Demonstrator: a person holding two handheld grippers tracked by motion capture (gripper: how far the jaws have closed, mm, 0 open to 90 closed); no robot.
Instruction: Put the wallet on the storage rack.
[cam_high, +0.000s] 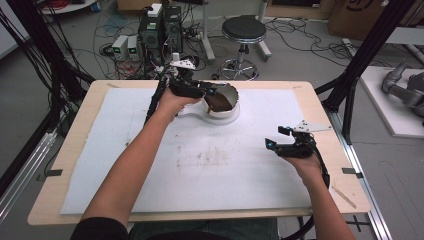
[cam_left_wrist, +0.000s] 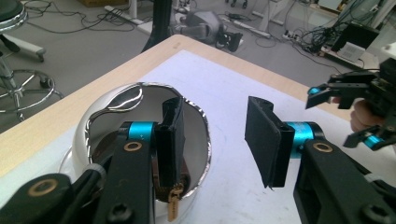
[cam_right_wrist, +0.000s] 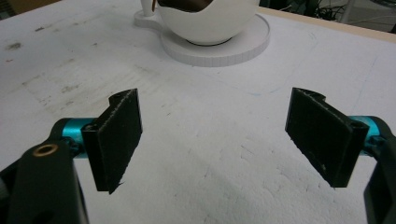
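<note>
A white bowl (cam_high: 234, 103) stands on a round white base (cam_high: 223, 118) at the far middle of the table. A brown leather-like thing (cam_high: 218, 101) lies inside it, and a small gold zip pull (cam_left_wrist: 173, 207) hangs at its near edge. My left gripper (cam_high: 212, 92) is at the bowl's near rim (cam_left_wrist: 201, 122) and open. One of its pads (cam_left_wrist: 170, 135) reaches inside the bowl, the other stands outside, and neither presses on anything. My right gripper (cam_high: 276, 137) is open over the bare mat at the right, nothing between its jaws, pointing toward the bowl (cam_right_wrist: 210, 23).
A white foam mat (cam_high: 200, 165) with faint brown stains covers most of the wooden table (cam_high: 75, 165). Beyond the far edge are a stool (cam_high: 243, 31), computer boxes and cables on the floor. Black frame posts stand at both sides.
</note>
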